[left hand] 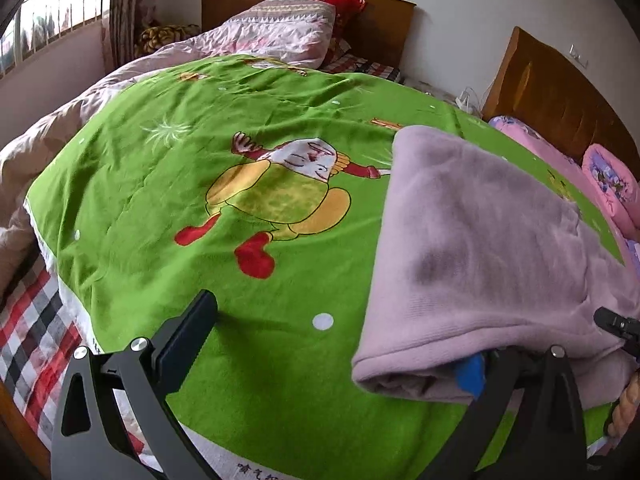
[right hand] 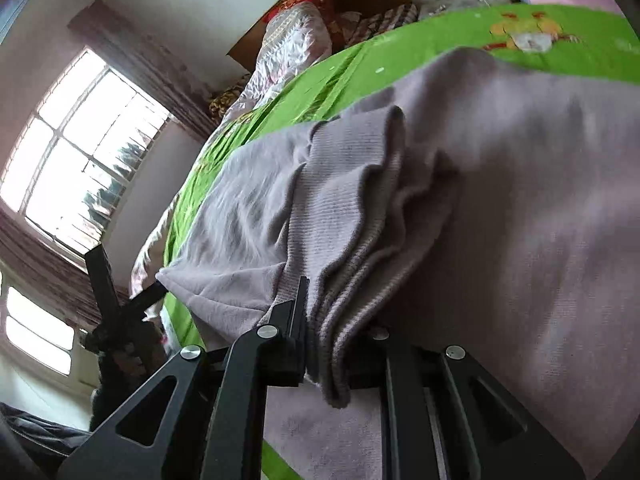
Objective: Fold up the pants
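Observation:
The lilac fleece pants (left hand: 480,240) lie folded lengthwise on a green cartoon blanket (left hand: 200,184), at the right of the left wrist view. My left gripper (left hand: 332,344) is open wide; its left finger (left hand: 188,336) rests over the blanket and its right finger is hidden under the pants' near edge. In the right wrist view my right gripper (right hand: 324,340) is shut on the ribbed waistband (right hand: 352,232) of the pants (right hand: 520,200), which bunches between the jaws. The other gripper shows at the left of the right wrist view (right hand: 108,304).
The blanket covers a bed with a pink quilt (left hand: 280,32) and wooden headboard (left hand: 380,20) at the far end. A second headboard (left hand: 560,100) and pink bedding (left hand: 608,184) stand at the right. A window (right hand: 80,152) is at the left.

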{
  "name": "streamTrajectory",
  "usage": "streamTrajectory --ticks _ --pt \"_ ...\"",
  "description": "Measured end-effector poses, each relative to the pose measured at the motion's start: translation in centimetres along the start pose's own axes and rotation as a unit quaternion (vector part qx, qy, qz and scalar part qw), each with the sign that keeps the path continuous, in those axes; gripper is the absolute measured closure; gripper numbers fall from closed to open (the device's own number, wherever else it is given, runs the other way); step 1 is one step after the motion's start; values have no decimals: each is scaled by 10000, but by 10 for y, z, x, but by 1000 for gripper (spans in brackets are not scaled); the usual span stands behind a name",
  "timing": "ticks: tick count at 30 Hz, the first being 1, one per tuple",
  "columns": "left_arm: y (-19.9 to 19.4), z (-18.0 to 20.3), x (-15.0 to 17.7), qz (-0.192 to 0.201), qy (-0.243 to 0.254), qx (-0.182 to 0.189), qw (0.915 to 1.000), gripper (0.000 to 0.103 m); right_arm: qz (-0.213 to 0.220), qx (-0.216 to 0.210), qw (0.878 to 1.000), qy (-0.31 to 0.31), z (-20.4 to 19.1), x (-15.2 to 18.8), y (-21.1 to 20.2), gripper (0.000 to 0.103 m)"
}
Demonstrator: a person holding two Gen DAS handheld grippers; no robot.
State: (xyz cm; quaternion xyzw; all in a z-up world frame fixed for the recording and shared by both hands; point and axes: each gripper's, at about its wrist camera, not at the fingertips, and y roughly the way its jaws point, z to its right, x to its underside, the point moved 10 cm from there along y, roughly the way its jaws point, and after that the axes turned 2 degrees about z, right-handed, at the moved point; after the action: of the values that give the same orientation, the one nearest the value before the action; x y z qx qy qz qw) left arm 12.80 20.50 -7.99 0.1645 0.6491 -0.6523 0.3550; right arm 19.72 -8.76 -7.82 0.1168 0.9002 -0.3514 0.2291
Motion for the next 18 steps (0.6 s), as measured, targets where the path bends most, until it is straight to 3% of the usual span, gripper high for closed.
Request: streamTrajectory --ticks 5,11,13,14,15,16,18 --pt "-4 3 -1 18 255 -134 9996 1 222 112 9994 -260 -5 -3 -9 89" --pt "-4 5 0 -179 495 -88 9986 2 -50 129 9998 146 16 2 -5 88" --pt "-18 13 2 -235 1007 87 9946 2 -147 255 9996 4 14 4 -12 76" --pt "-29 17 4 -246 1429 135 9893 2 -124 387 9991 -111 14 3 -19 63" --pt "-37 20 8 -256 1774 130 9837 2 55 709 9970 -290 15 -1 -31 41" --pt "-50 22 11 -237 2219 128 9747 2 215 910 9947 -433 16 -5 -40 33" --pt "-73 26 -1 -53 2365 279 9712 2 470 1091 9894 -833 9 -16 -53 32"
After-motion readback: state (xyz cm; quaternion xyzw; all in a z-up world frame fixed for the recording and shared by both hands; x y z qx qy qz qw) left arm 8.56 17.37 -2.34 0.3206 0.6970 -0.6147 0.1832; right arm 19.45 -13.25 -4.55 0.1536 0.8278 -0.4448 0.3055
